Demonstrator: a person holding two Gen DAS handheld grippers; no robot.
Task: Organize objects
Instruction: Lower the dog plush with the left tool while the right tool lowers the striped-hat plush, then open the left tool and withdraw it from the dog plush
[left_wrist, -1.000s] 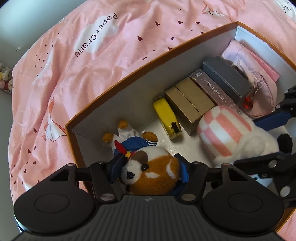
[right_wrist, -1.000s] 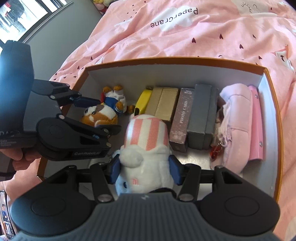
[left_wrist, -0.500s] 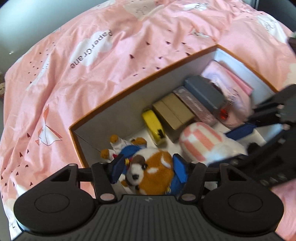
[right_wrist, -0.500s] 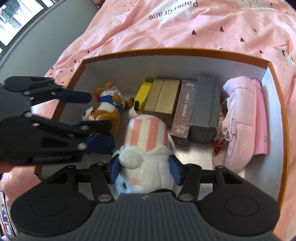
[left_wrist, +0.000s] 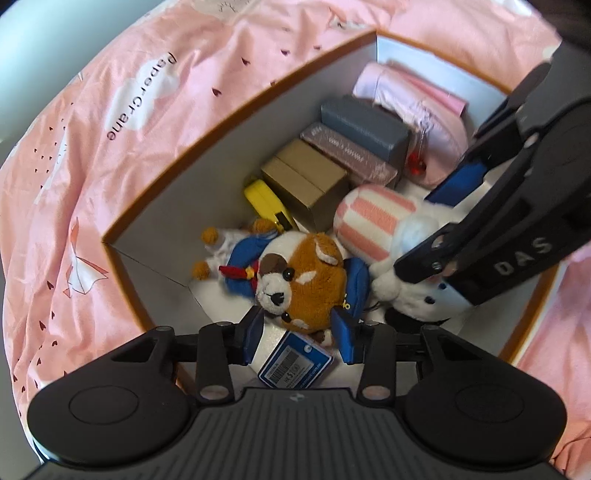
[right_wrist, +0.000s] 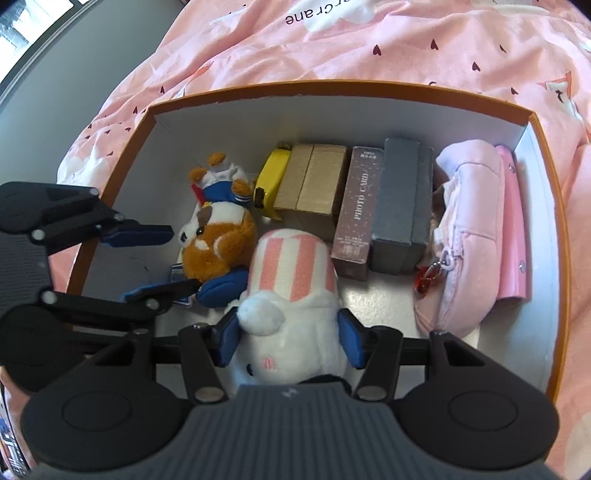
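Nearby, boxes (right_wrist: 317, 181) flank plush (right_wrist: 291, 280) — right tool (right_wrist: 288, 338) gripping.

Lower body of the white plush (right_wrist: 291, 343) behind the right tool's housing; price tag (left_wrist: 295, 363) print too small.

This is a bedroom in a home. A pink duvet (left_wrist: 155, 122) printed with white clouds, small hearts, folded paper birds and the words "Paper Crane" fills the upper and left parts of both views, rumpled as on a bed. On it sits an orange-rimmed box (right_wrist: 332, 86) holding personal things: plush toys (right_wrist: 218, 236), a pink pouch (right_wrist: 465, 229) and a "Photo Card" box (right_wrist: 360, 206). At the upper left of the right wrist view a window (right_wrist: 18, 33) shows beside a grey wall (right_wrist: 74, 74).
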